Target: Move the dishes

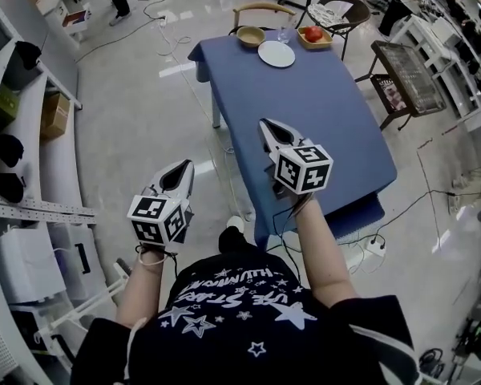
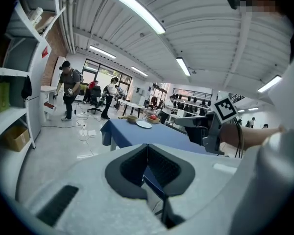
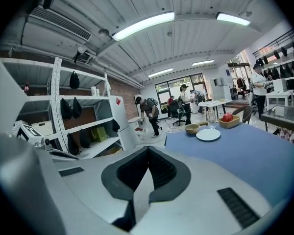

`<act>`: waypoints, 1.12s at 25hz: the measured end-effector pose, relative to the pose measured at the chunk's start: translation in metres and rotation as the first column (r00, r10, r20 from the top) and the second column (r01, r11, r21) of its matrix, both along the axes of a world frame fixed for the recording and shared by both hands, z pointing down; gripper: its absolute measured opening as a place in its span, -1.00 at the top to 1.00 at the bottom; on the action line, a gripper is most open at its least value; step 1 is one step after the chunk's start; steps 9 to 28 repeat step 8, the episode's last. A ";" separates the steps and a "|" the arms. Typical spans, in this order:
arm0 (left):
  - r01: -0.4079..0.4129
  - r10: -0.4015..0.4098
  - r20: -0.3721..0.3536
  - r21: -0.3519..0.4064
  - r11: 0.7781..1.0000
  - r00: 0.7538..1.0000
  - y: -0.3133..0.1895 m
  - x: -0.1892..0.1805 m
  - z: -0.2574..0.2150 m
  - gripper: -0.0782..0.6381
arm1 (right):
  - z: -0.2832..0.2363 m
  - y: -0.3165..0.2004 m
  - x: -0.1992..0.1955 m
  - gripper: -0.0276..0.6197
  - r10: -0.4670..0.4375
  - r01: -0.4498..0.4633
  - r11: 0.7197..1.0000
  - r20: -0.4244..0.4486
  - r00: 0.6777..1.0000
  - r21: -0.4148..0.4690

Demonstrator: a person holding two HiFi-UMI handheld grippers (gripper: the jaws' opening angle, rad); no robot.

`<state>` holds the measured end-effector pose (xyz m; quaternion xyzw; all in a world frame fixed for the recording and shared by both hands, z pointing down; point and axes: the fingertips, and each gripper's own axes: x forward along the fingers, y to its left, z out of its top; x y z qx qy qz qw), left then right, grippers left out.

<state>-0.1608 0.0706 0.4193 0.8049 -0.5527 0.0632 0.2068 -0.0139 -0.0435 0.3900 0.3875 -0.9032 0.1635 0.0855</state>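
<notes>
The dishes stand at the far end of a blue table (image 1: 321, 111): a wooden bowl (image 1: 250, 35), a white plate (image 1: 276, 53), a clear glass (image 1: 283, 32) and a wooden tray holding a red fruit (image 1: 314, 36). The right gripper view shows the plate (image 3: 208, 134), bowl (image 3: 192, 129) and tray (image 3: 228, 120) far ahead. My left gripper (image 1: 183, 169) hovers over the floor to the left of the table's near end, jaws shut and empty. My right gripper (image 1: 266, 125) hangs above the table's near left part, also shut on nothing. Both are far from the dishes.
White shelving (image 1: 32, 135) with bags and boxes lines the left side. Two chairs (image 1: 260, 10) stand behind the table's far end. A wire rack (image 1: 409, 74) sits to the right. Cables and a power strip (image 1: 375, 245) lie on the floor. People (image 3: 149, 112) stand in the background.
</notes>
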 end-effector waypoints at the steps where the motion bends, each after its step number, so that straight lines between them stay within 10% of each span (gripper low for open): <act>1: 0.001 -0.001 0.004 0.007 1.000 1.000 0.009 0.002 -0.004 0.73 | -0.003 0.010 0.002 0.91 0.000 0.000 1.000 0.002 1.000 0.005; 8: -0.002 0.002 0.013 0.045 0.999 1.000 0.094 0.004 -0.017 0.73 | -0.012 0.097 0.009 0.91 0.005 -0.005 1.000 0.004 1.000 0.026; 28: -0.002 0.002 0.013 0.045 0.999 1.000 0.094 0.004 -0.017 0.73 | -0.012 0.097 0.009 0.91 0.005 -0.005 1.000 0.004 1.000 0.026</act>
